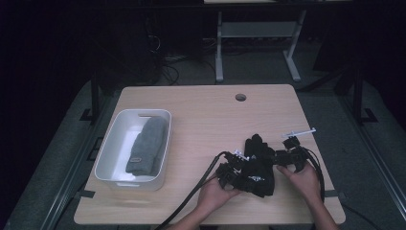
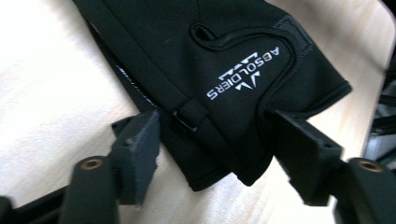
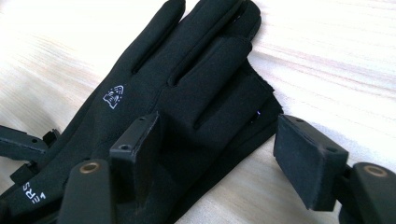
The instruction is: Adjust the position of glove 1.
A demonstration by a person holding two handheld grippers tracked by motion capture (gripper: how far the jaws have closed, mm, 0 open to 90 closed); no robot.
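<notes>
Where black glove [image 1: 258,165] lies, table edge [image 1: 210,223] near.

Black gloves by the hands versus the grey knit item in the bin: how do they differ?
The black gloves lie on the bare table between the two grippers; the grey knit item rests inside the white bin, away from both. The black gloves are smooth, with white printed logos and separate fingers; the grey knit item looks ribbed and woolly, with a small tag and no fingers visible. Both are soft winter wear lying flat.
</notes>
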